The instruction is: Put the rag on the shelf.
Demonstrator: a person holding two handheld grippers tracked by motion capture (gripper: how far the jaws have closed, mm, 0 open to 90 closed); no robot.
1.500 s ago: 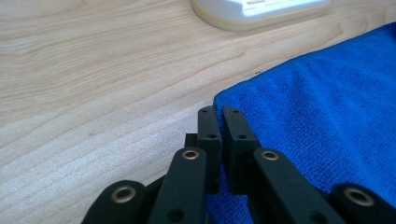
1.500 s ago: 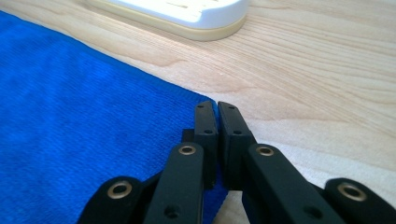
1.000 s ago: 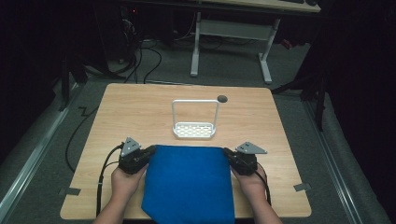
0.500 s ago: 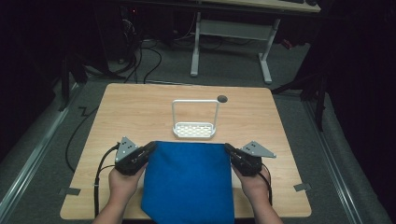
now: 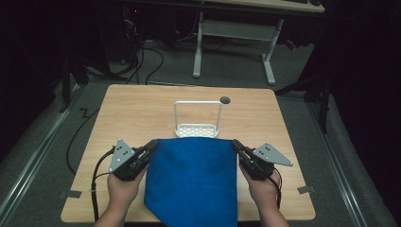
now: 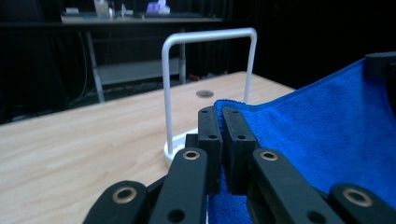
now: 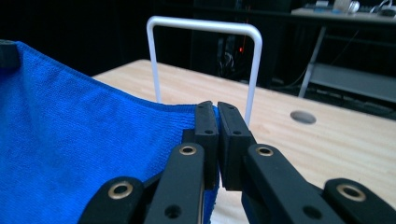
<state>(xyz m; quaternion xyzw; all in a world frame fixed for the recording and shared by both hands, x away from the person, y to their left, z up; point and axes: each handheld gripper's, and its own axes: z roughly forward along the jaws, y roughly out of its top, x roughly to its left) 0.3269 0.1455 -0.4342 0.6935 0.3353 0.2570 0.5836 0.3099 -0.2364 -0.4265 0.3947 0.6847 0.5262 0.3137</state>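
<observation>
A blue cloth [image 5: 191,182] hangs stretched between my two grippers above the near half of the table. My left gripper [image 5: 152,144] is shut on the blue cloth's [image 6: 322,126] far left corner, and the left gripper's [image 6: 221,114] jaws pinch the hem. My right gripper [image 5: 235,144] is shut on the far right corner, where the right gripper's [image 7: 215,112] jaws clamp the blue cloth [image 7: 79,149]. A white wire rack [image 5: 197,119] with a tall hoop stands just beyond the cloth's far edge; the white rack [image 6: 205,70] rises behind the left jaws, and the white rack [image 7: 205,51] behind the right ones.
The wooden table [image 5: 142,113] has a round cable hole [image 5: 225,100] behind the rack. Tape marks [image 5: 71,194] sit at the near corners. A white-legged desk [image 5: 231,42] stands on the floor beyond the table.
Both grippers have risen and moved a little towards the rack, carrying the cloth's far edge up with them. The cloth now hangs higher and its edge reaches the rack's base.
</observation>
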